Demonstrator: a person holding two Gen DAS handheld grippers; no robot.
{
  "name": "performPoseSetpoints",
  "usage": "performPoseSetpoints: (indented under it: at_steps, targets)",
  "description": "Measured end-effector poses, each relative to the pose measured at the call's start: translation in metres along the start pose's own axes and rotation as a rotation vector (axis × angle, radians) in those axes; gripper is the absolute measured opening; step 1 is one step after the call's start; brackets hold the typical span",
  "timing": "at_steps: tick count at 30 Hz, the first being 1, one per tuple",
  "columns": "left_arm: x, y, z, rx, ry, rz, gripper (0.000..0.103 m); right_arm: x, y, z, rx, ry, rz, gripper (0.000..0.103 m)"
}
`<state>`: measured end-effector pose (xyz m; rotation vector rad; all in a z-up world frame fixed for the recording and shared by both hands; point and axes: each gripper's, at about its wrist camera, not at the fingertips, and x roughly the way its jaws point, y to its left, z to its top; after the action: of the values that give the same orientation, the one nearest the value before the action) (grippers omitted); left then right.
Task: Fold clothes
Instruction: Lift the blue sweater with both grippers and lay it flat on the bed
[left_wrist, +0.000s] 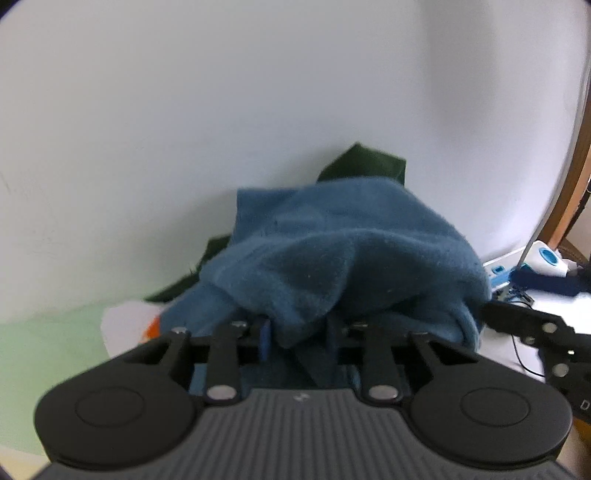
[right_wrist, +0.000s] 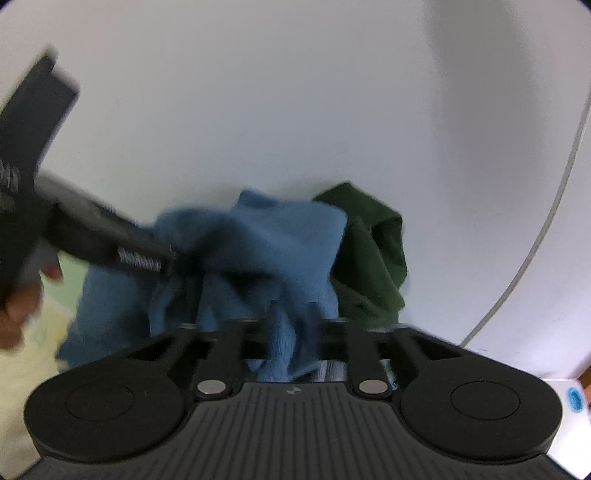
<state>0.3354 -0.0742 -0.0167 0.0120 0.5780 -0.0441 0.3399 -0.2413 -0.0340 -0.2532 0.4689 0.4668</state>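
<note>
A blue fleece garment (left_wrist: 343, 258) hangs bunched between both grippers, in front of a white wall. My left gripper (left_wrist: 299, 332) is shut on a fold of it; the cloth drapes over the fingertips and hides them. My right gripper (right_wrist: 295, 332) is shut on another part of the same blue garment (right_wrist: 266, 251). In the right wrist view the left gripper (right_wrist: 168, 258) reaches in from the left and grips the cloth's edge. In the left wrist view the right gripper's linkage (left_wrist: 535, 328) shows at the right edge. A dark green garment (right_wrist: 373, 251) lies behind the blue one, also seen in the left wrist view (left_wrist: 369, 162).
A white and orange item (left_wrist: 133, 325) lies on a pale green surface (left_wrist: 44, 343) at lower left. A white and blue device (left_wrist: 546, 258) with cables sits at the right by a brown wooden frame (left_wrist: 576, 192). A grey cable (right_wrist: 546, 229) curves down the wall.
</note>
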Motion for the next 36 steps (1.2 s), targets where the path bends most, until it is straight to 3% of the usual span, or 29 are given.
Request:
performPoseSetpoints:
  at_steps: [1,3,5,6,7,8,9,11,17,27,32,36]
  targets:
    - [0.0,0.0,0.002,0.004,-0.005,0.005,0.018,0.003,-0.001,0.002,0.009,-0.023,-0.011,0.072]
    - [0.001,-0.001,0.006,0.011,-0.016,0.015,0.017,0.01,0.004,0.005,-0.018,-0.05,-0.034,0.073]
    - [-0.009,0.001,0.011,0.014,-0.04,0.018,0.015,0.025,0.009,0.007,-0.036,-0.024,-0.071,0.071]
    - [-0.013,0.002,0.014,0.021,-0.044,0.024,0.014,0.032,0.009,0.007,-0.028,-0.007,-0.08,0.064]
    - [-0.018,0.003,0.016,0.029,-0.048,0.029,0.014,0.039,0.01,0.008,-0.021,0.01,-0.09,0.032]
    - [-0.022,0.004,0.019,0.036,-0.053,0.035,0.013,0.044,0.008,0.01,0.017,0.026,-0.04,0.012]
    - [-0.026,0.006,0.021,0.044,-0.057,0.04,0.012,0.044,0.007,0.013,0.063,0.031,-0.01,0.008]
    - [-0.037,0.01,0.022,0.048,-0.065,0.055,0.011,0.036,0.013,0.018,0.088,0.001,0.003,0.008]
    - [-0.077,0.031,0.01,0.023,-0.078,0.09,0.01,-0.013,0.05,0.024,-0.037,-0.079,0.083,0.007]
    - [-0.154,0.062,-0.034,-0.029,-0.077,0.148,0.01,-0.058,0.101,0.017,-0.047,-0.1,0.184,0.007]
    - [-0.18,0.075,-0.065,-0.028,-0.052,0.179,0.01,-0.077,0.137,0.005,-0.036,-0.095,0.201,0.007]
    - [-0.195,0.089,-0.084,-0.035,-0.036,0.172,0.01,-0.091,0.17,-0.009,-0.059,-0.098,0.167,0.007]
